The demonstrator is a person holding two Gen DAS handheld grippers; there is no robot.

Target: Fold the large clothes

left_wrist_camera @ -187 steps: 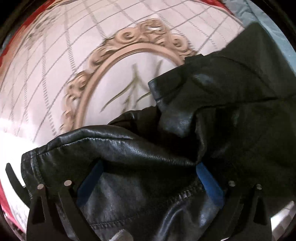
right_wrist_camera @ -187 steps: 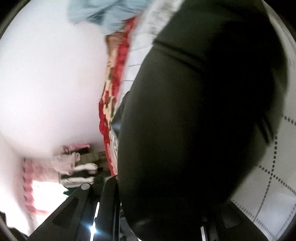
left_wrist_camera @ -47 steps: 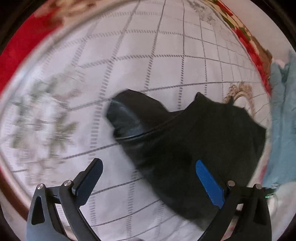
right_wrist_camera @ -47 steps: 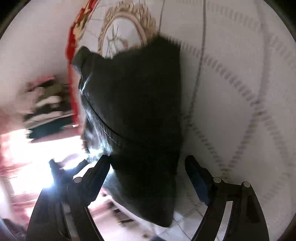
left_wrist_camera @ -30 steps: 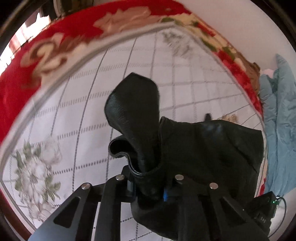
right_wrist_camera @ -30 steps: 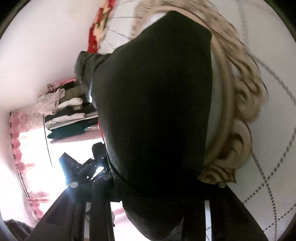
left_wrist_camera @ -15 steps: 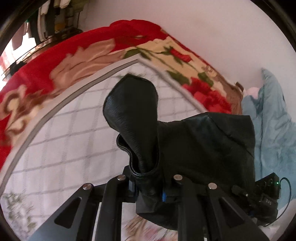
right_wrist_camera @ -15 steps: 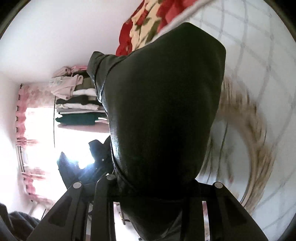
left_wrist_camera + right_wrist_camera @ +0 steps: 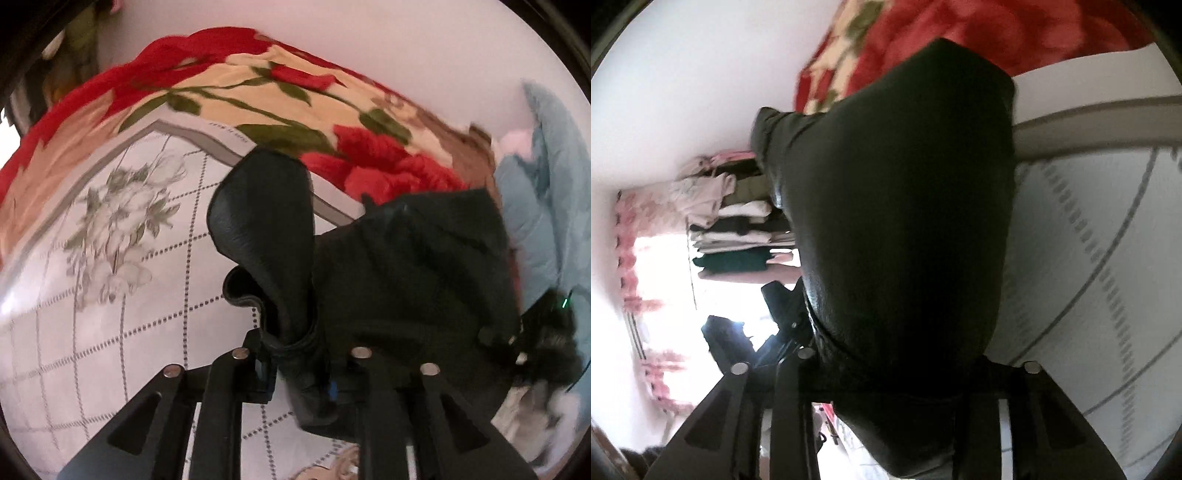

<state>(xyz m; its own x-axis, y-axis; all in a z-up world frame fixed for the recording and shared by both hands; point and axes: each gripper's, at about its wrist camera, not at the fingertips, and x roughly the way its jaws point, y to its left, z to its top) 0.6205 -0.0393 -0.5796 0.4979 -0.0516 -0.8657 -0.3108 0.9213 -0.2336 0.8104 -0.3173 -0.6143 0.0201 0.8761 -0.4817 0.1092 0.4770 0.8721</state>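
A black leather jacket (image 9: 406, 266) hangs folded between my two grippers above the bed. My left gripper (image 9: 299, 373) pinches a thick rolled fold of it, with a flap standing up past the fingers; its jaws are opening slightly with the leather still between them. In the right wrist view the jacket (image 9: 905, 221) fills the middle of the picture. My right gripper (image 9: 916, 373) grips its lower edge, and those jaws are opening too, with the leather still between them. The right gripper's body (image 9: 546, 332) shows past the jacket's far corner.
Below lies a white quilted bedcover (image 9: 110, 295) with a grey grid and flower print. A red floral blanket (image 9: 258, 96) borders it by the white wall. Light blue bedding (image 9: 546, 206) is heaped at the right. Stacked folded clothes (image 9: 738, 229) sit on a shelf beside a bright window.
Both grippers closed on the lying jacket, lifted it and carried it across the bed. The gold oval print has slid out of view and the red floral blanket is now close.
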